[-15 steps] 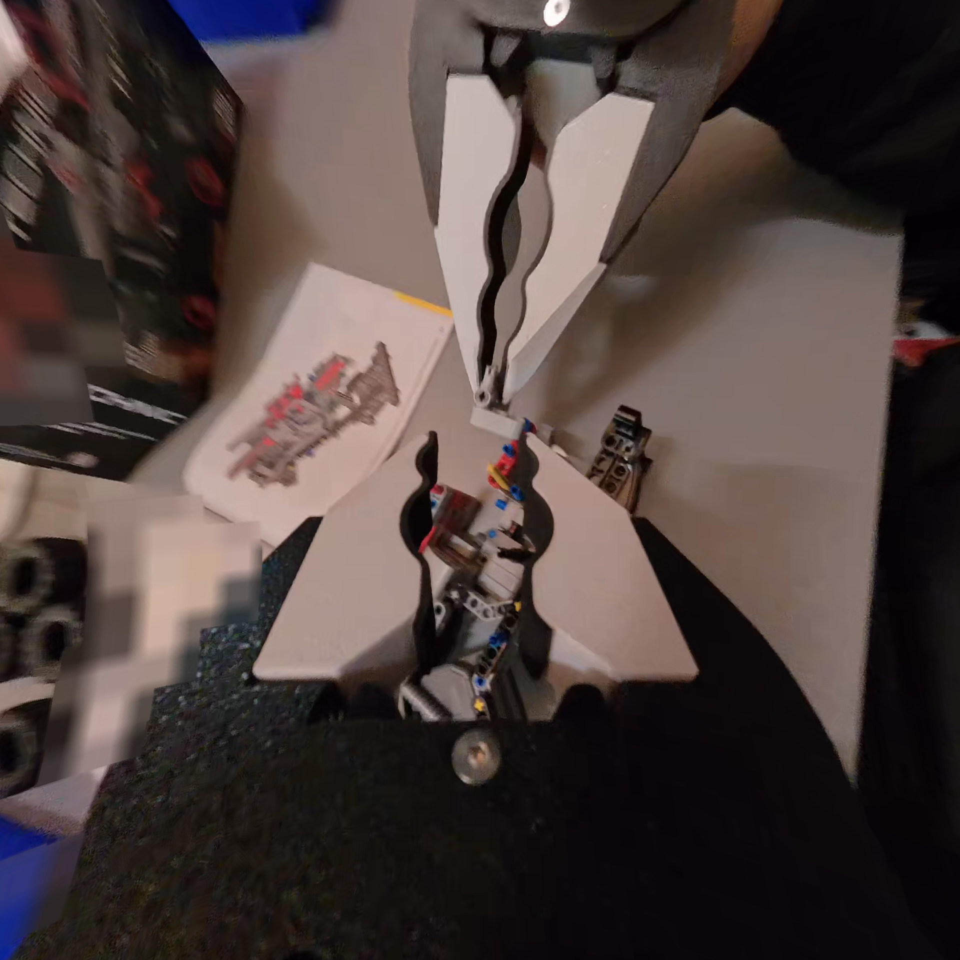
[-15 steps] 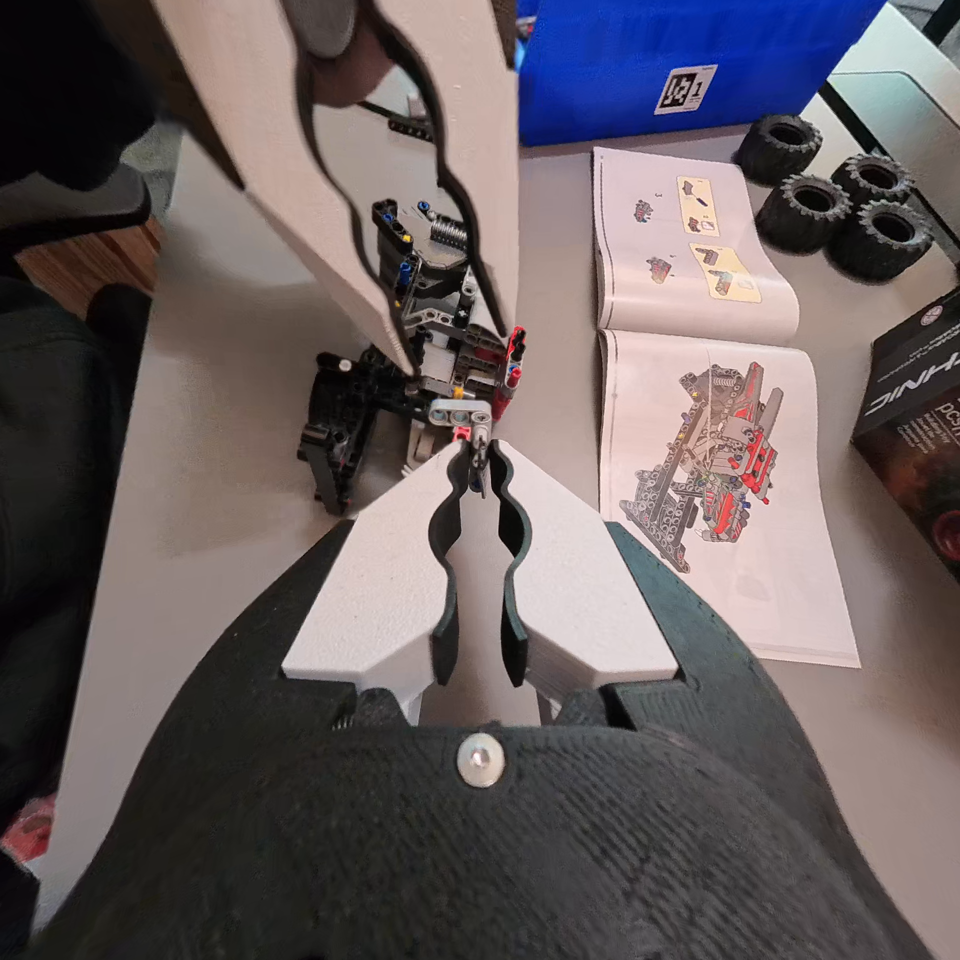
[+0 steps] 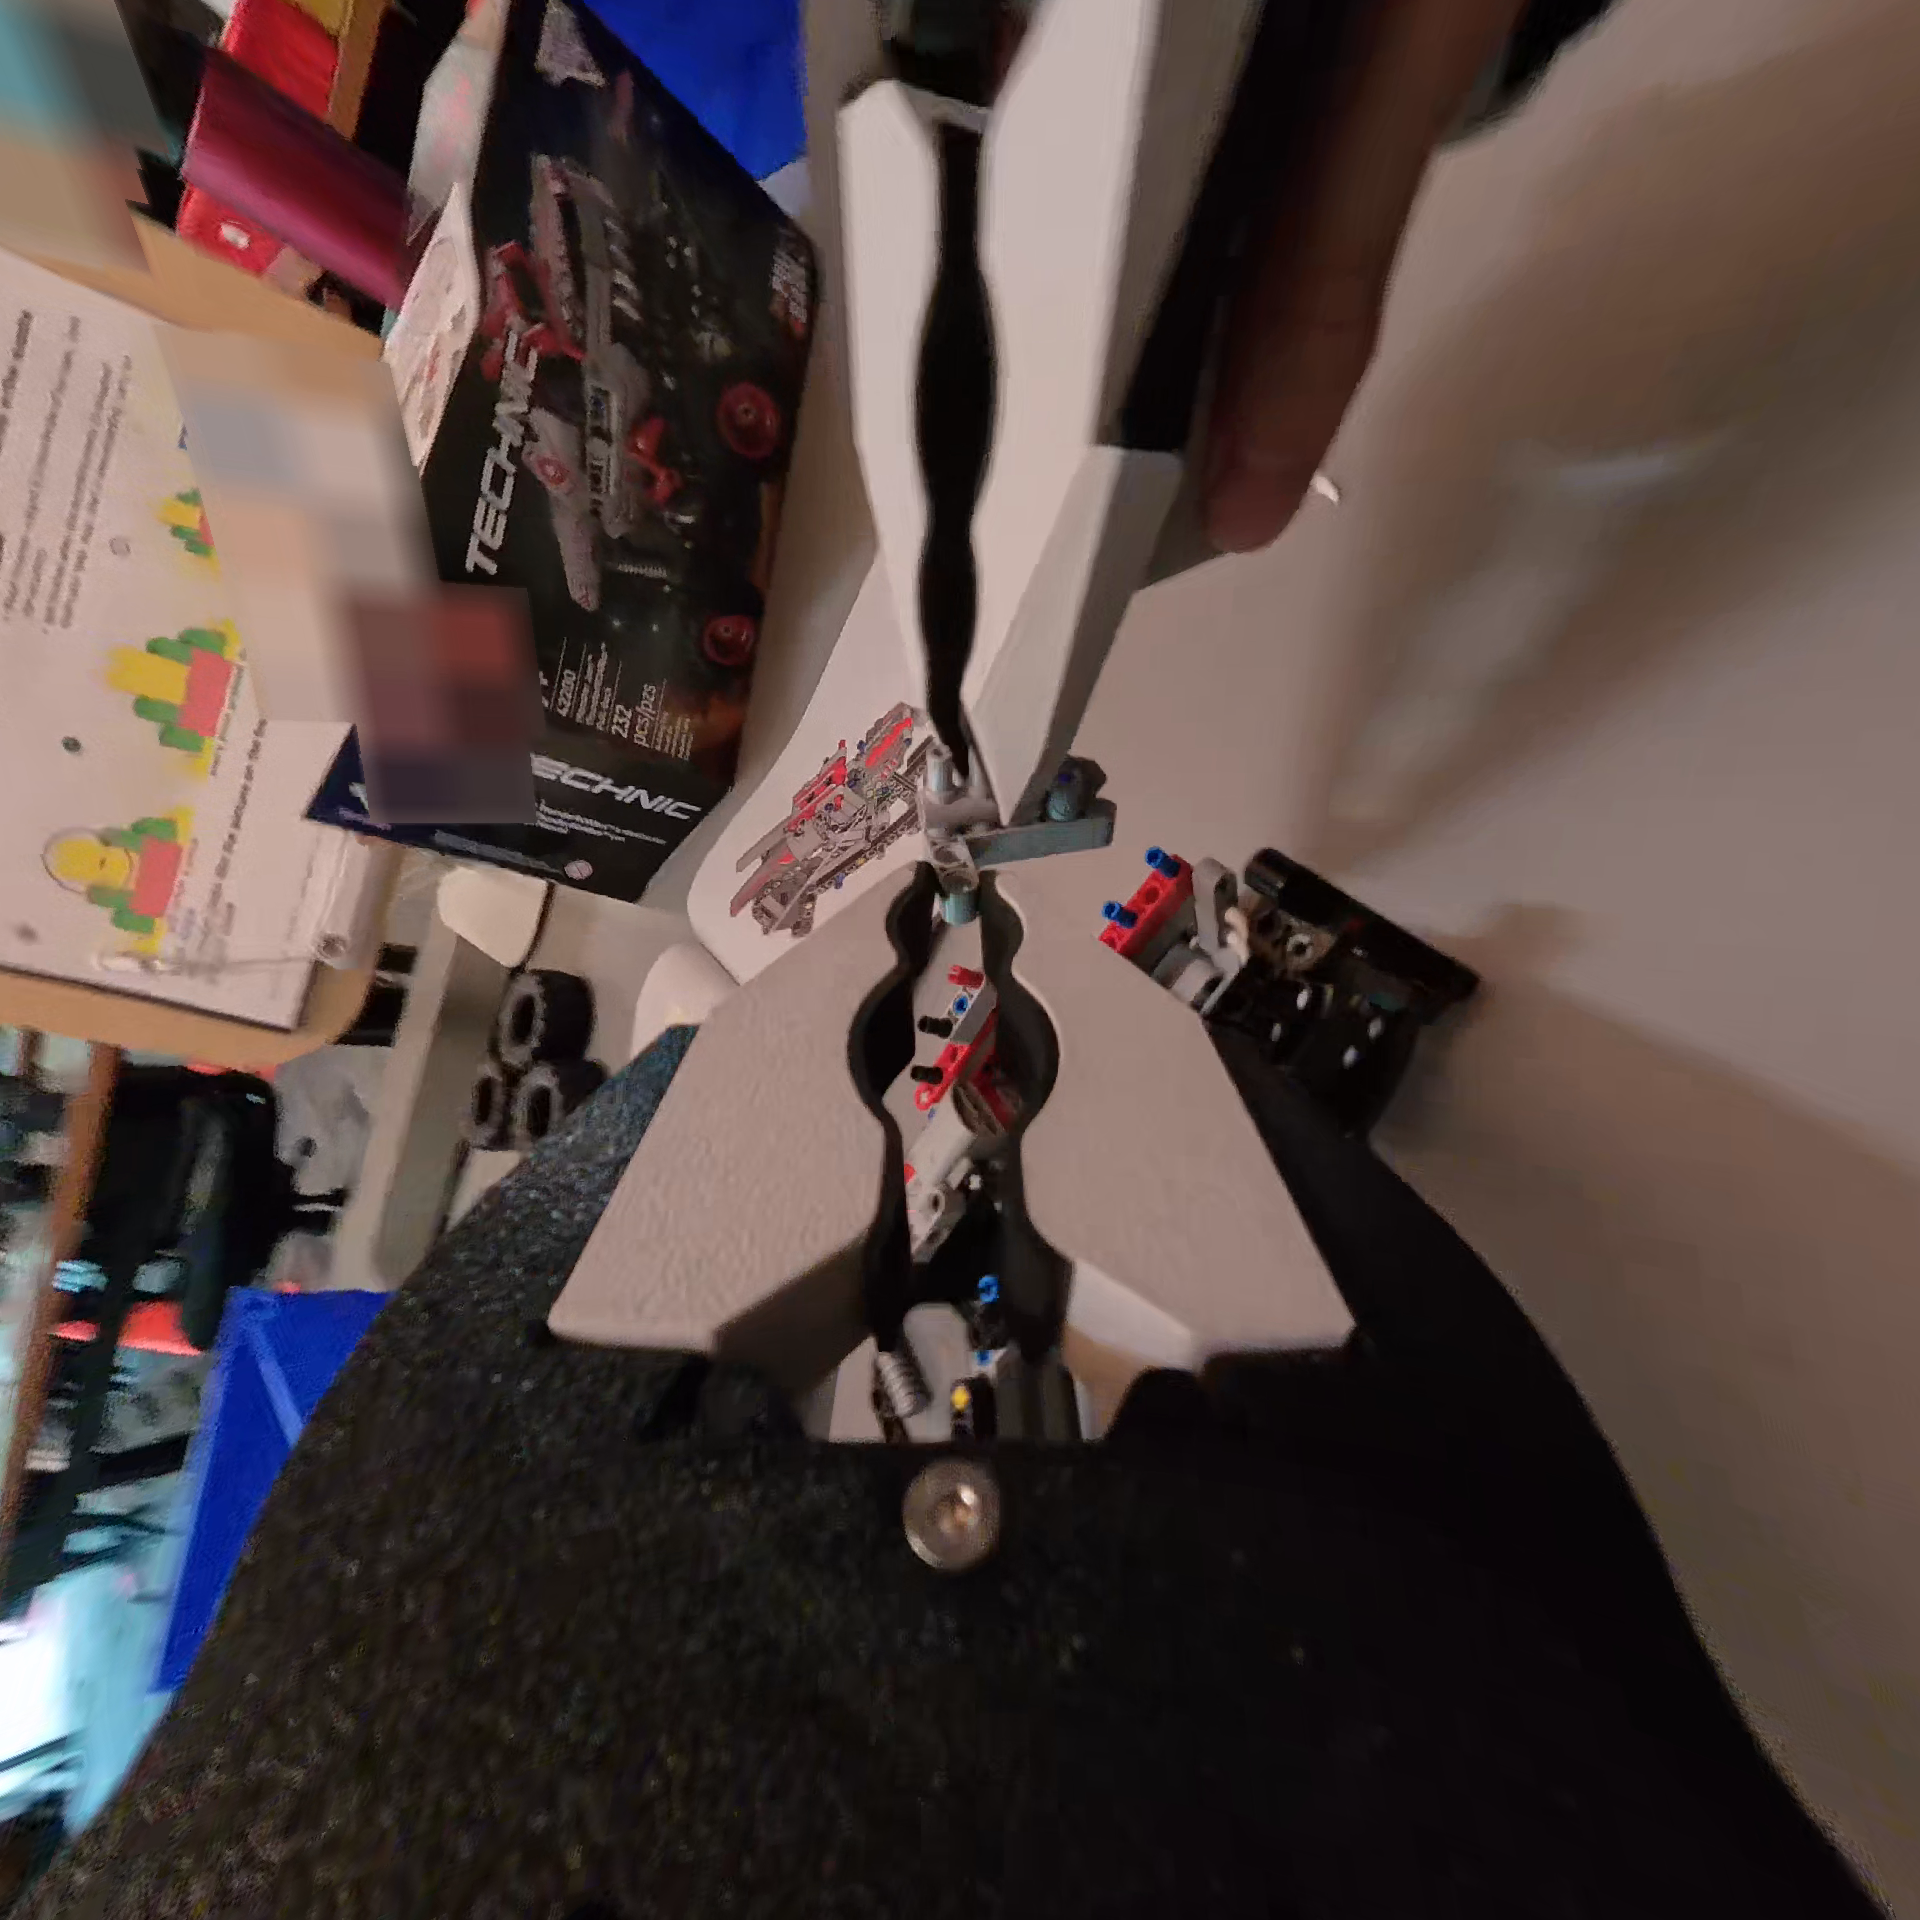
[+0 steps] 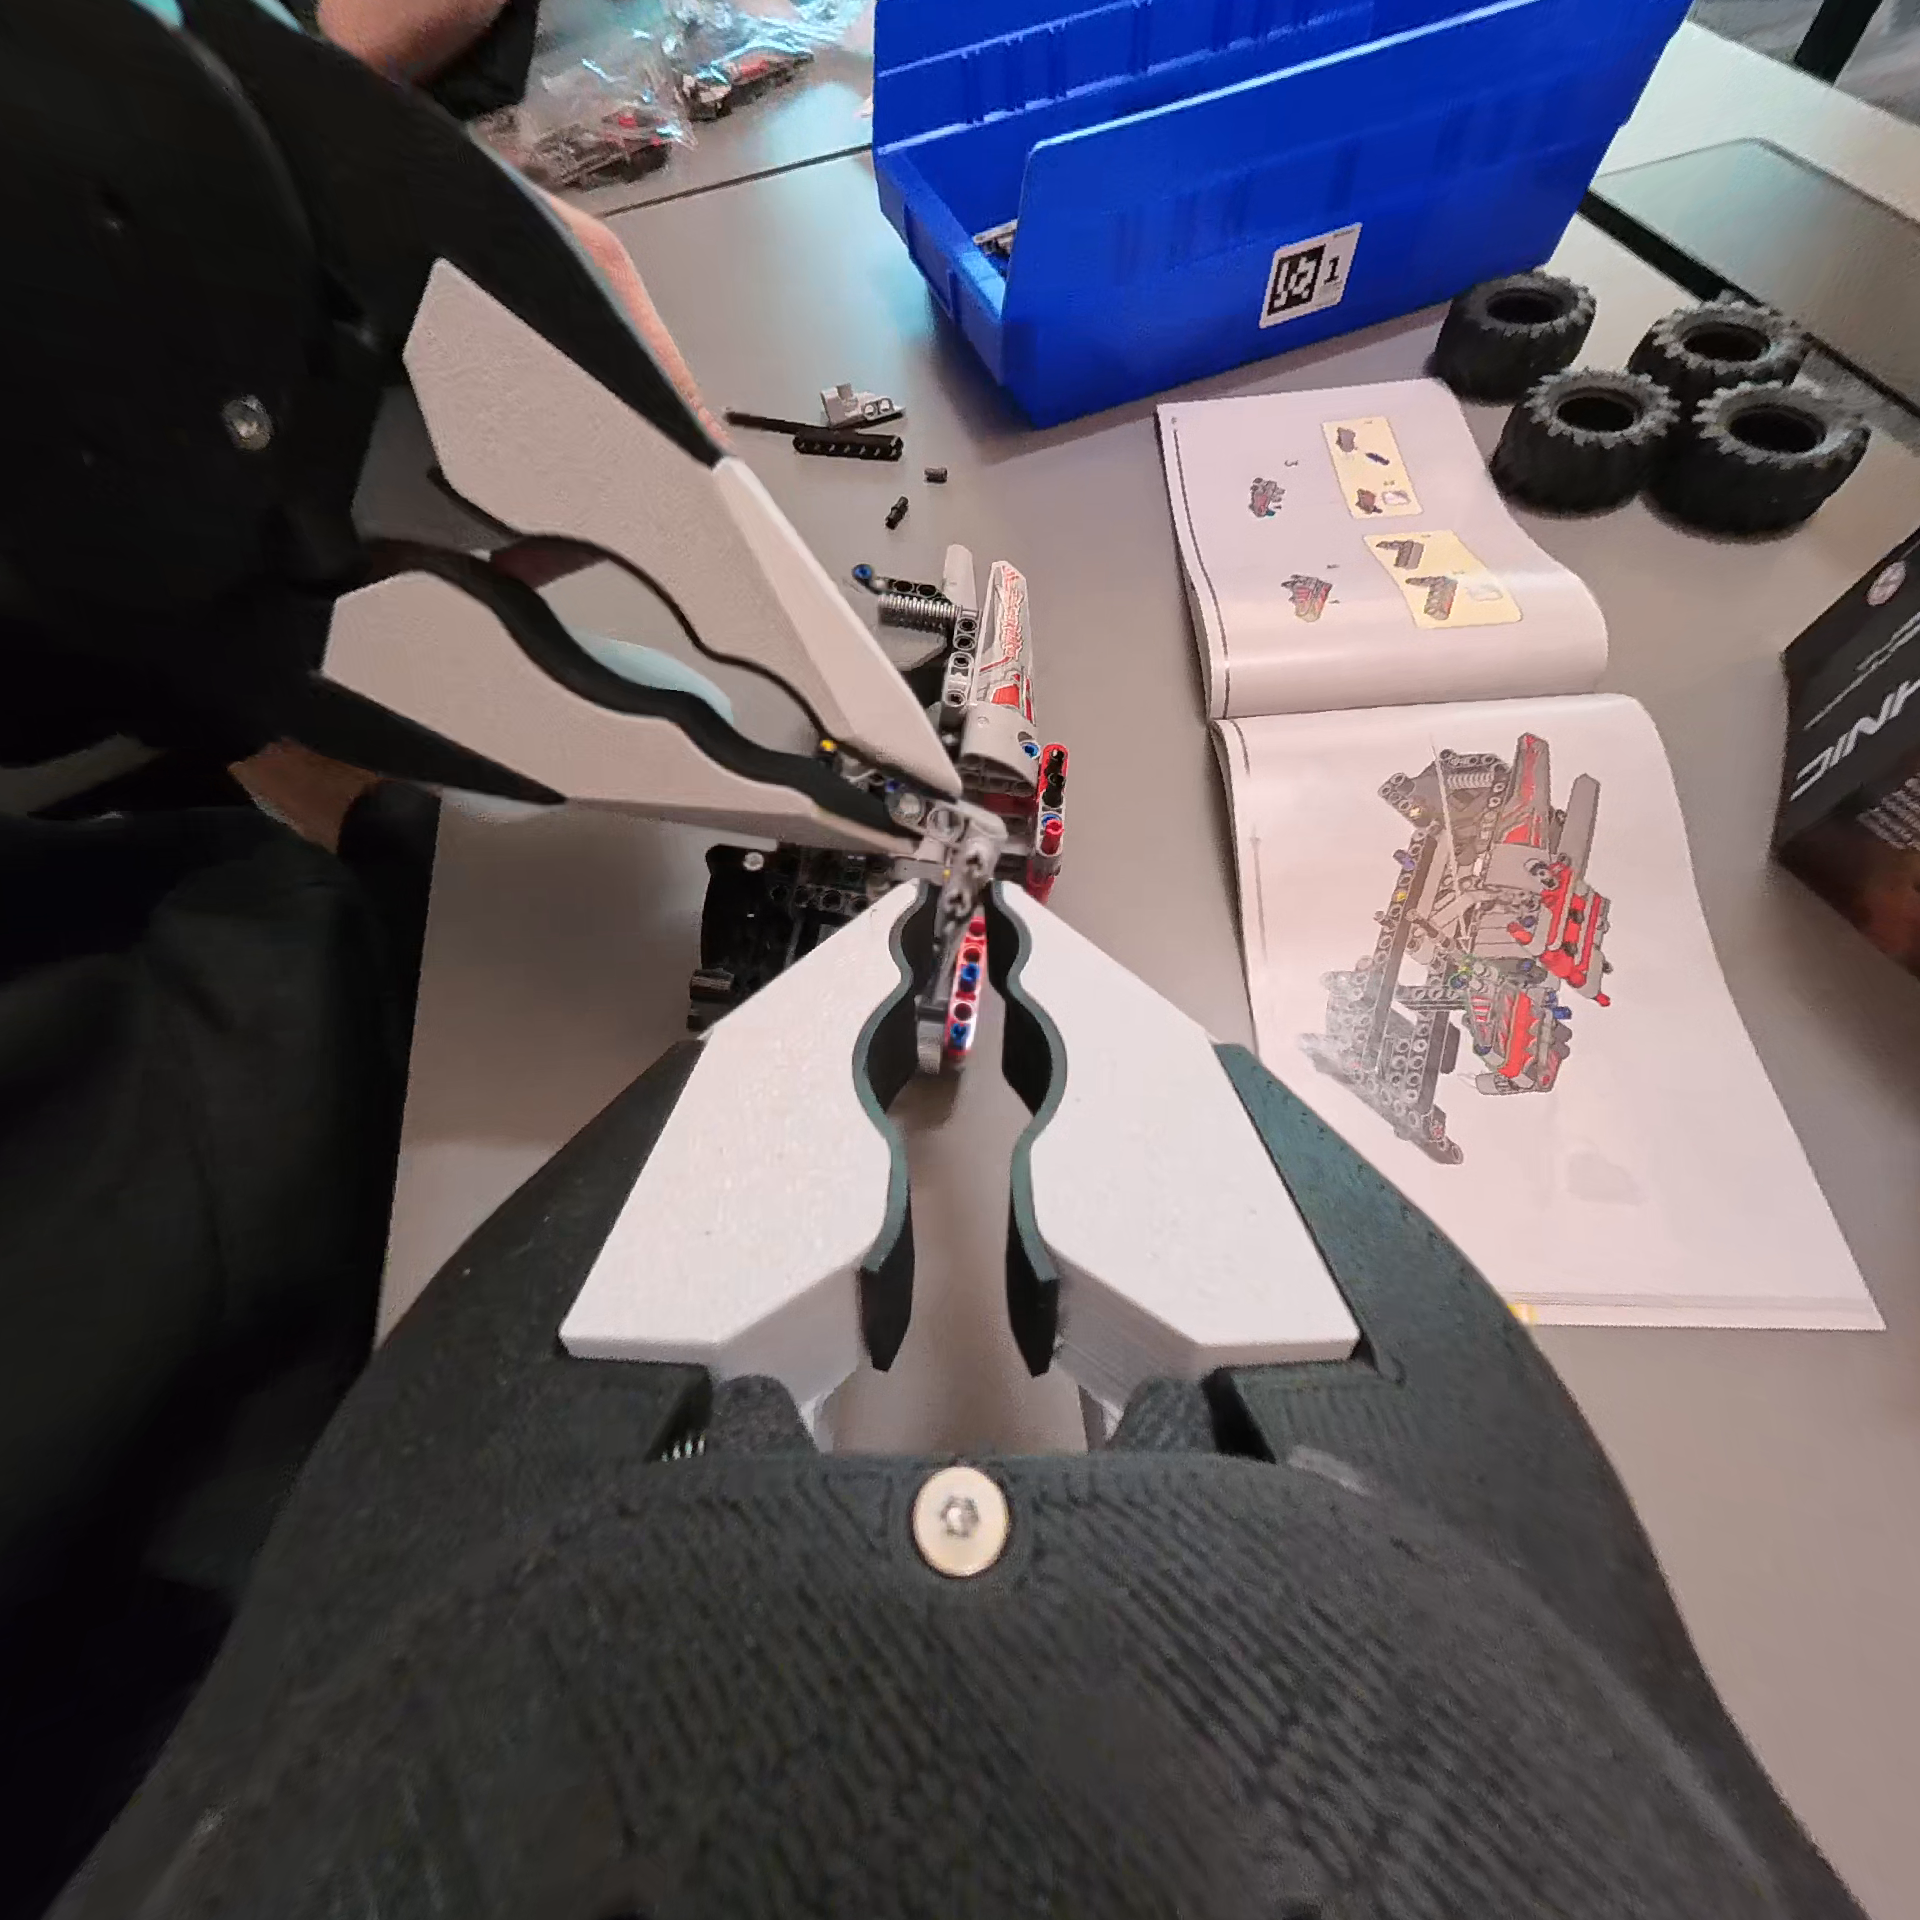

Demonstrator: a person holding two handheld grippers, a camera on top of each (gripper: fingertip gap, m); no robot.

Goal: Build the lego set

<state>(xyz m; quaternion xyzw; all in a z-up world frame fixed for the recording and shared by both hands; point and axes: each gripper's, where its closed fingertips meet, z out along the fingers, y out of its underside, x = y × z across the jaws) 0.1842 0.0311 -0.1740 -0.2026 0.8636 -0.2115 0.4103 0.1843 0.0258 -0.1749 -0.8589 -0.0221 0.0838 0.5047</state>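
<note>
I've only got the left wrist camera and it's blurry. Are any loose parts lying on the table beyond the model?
Observer: Yes. The right wrist view shows a grey piece and a black beam loose in front of the blue bin.
Operator: Where are the tyres?
Observer: Four black tyres sit together right of the bin, beyond the open instruction booklet.
Operator: Any more parts?
Observer: Clear bags of parts lie farther back, left of the bin.

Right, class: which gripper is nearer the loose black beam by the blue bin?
Left. Left gripper reaches in just beside the beam; right gripper sits well short, across the model.
</note>
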